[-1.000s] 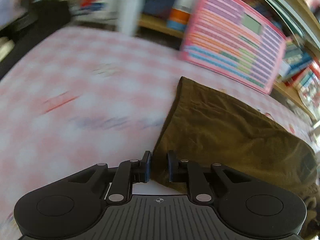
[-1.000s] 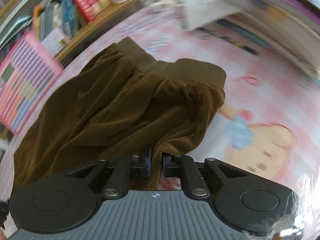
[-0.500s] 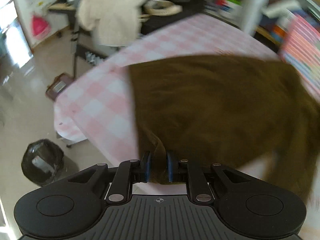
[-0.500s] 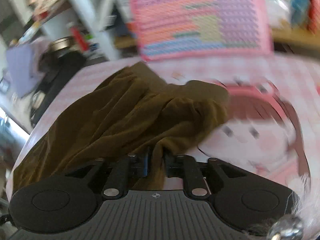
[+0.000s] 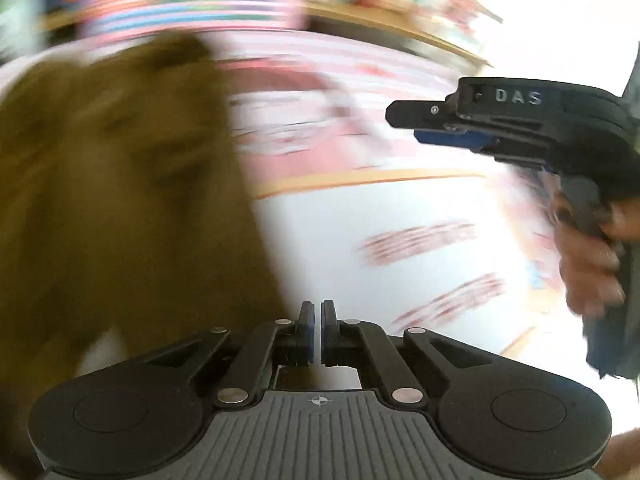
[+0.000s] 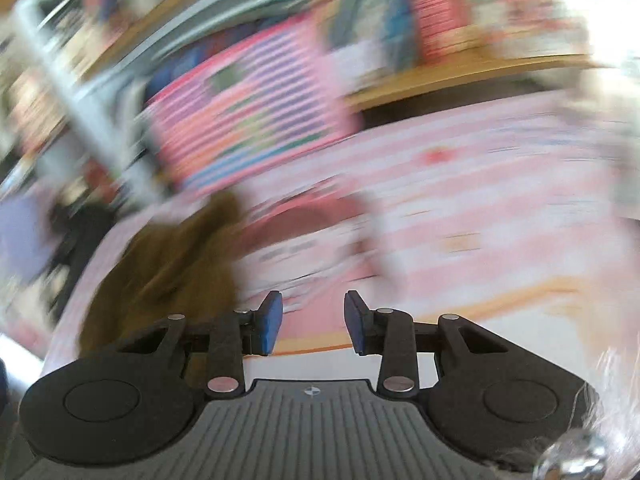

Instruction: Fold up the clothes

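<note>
The left tongs (image 5: 317, 330) are nearly closed with nothing between them. The right tongs (image 6: 313, 322) gape wide, empty. The blurred brown garment (image 5: 112, 200) lies on the pink checked worktop (image 6: 460, 208), to their left.

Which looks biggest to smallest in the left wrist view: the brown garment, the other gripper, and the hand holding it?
1. Brown garment: fills most of the left half, though blurred and close to the camera.
2. Right gripper.
3. Hand, partly cut off at the edge, so its rank below the gripper is unsure.
</note>
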Available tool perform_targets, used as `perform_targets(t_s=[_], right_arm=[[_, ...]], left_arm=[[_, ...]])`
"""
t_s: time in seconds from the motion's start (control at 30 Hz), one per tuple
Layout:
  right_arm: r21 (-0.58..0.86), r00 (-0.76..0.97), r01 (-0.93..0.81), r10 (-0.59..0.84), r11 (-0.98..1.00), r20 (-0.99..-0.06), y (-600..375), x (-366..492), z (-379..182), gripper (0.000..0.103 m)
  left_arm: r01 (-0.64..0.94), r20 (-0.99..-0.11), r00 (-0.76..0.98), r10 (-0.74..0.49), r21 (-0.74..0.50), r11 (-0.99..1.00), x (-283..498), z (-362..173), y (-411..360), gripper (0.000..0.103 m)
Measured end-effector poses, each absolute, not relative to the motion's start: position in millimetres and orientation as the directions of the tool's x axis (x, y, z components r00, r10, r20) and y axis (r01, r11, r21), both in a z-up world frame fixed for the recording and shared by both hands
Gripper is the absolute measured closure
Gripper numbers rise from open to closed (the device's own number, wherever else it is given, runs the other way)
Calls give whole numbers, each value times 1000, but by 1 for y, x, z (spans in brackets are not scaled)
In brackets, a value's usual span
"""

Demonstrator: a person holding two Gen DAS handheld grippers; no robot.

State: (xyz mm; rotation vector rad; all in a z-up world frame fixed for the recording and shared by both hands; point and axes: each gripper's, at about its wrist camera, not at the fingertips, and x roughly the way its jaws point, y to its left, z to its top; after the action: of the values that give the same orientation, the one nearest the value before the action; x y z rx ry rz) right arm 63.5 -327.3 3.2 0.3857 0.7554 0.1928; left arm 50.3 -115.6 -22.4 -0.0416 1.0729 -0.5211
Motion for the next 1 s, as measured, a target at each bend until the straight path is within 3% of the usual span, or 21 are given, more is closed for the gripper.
perform_targets(t_s=[0.17, 0.23, 0.33, 0.47, 0.6, 0.77, 1.0], right_arm=[[403, 761, 180, 133, 897, -635, -404, 24, 9, 70], [408, 744, 211, 124, 888, -656, -417, 16, 4, 69], [426, 714, 197, 169, 883, -680, -410, 13, -7, 69], [478, 631, 48, 345, 877, -695, -369, 23, -18, 68], [519, 490, -189, 538, 833, -685, -308, 37, -21, 64], [481, 285, -408, 609, 776, -740, -231, 36, -29, 63], [440, 174, -522, 597, 731, -783, -197, 25, -39, 63]], left_arm=[[492, -734, 449, -509, -273, 827, 89, 5, -190, 98], [508, -704, 476, -526, -268, 819, 87, 16, -192, 88], [482, -705, 519, -483, -226, 847, 80, 20, -174, 87], [263, -743, 591, -314, -191, 946, 63, 10, -98, 87], [-6, -799, 597, -71, -93, 996, 30, 0, -21, 73], [-316, -830, 519, 203, 35, 948, -11, -13, 69, 73], [-337, -850, 500, 165, -16, 941, -32, -39, 66, 76]])
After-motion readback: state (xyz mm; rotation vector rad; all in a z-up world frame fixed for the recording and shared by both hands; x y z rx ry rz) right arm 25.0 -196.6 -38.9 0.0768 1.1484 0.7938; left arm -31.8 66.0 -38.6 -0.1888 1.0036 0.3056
